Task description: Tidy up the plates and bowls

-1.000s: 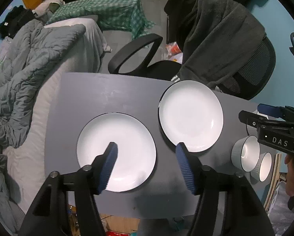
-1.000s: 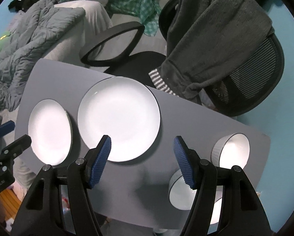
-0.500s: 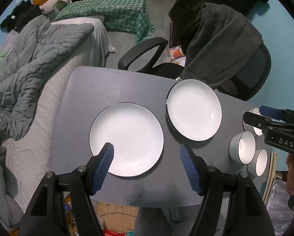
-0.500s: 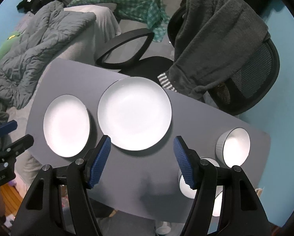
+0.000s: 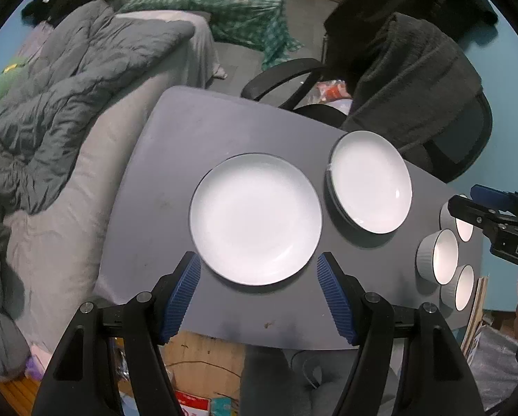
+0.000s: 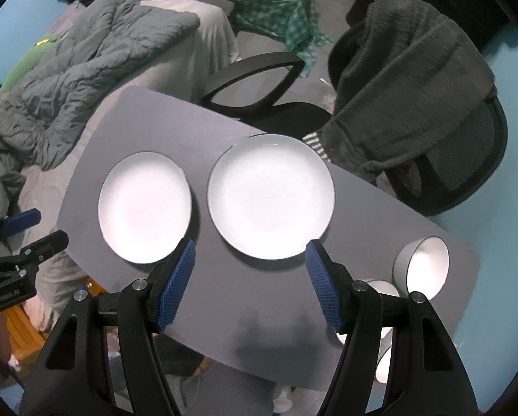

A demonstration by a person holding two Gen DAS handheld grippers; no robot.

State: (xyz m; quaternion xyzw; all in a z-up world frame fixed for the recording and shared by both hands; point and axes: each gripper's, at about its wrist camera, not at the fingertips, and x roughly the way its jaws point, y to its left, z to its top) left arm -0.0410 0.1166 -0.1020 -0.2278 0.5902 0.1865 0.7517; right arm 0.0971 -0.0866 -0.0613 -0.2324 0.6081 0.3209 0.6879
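- Over the last second both of our views have pulled back from the grey table (image 5: 203,128): a second ago the left plate (image 5: 255,218) lay partly behind the left gripper's blue pads, and now it lies clear beyond them, with more of the table in sight.
- Our left gripper (image 5: 259,298) hangs above the near edge with its jaws spread wide and nothing between them.
- Our right gripper (image 6: 250,284) is likewise spread and empty, pointing down at the table in front of the right plate (image 6: 271,196).
- We read this as the hands being between moves, so no dish is in hand and the sorting is still to be done or just done in part.
- The right plate appears to sit on at least one more plate, since a second rim shows at its left edge in the left view; the left plate lies alone, just beside that stack and not touching it.
- Three small bowls (image 5: 437,256) stand close together at the right end of the table, apart from one another rather than nested.
- Plates and bowls are all round, so they have no long axis; every one rests flat with its hollow facing up.
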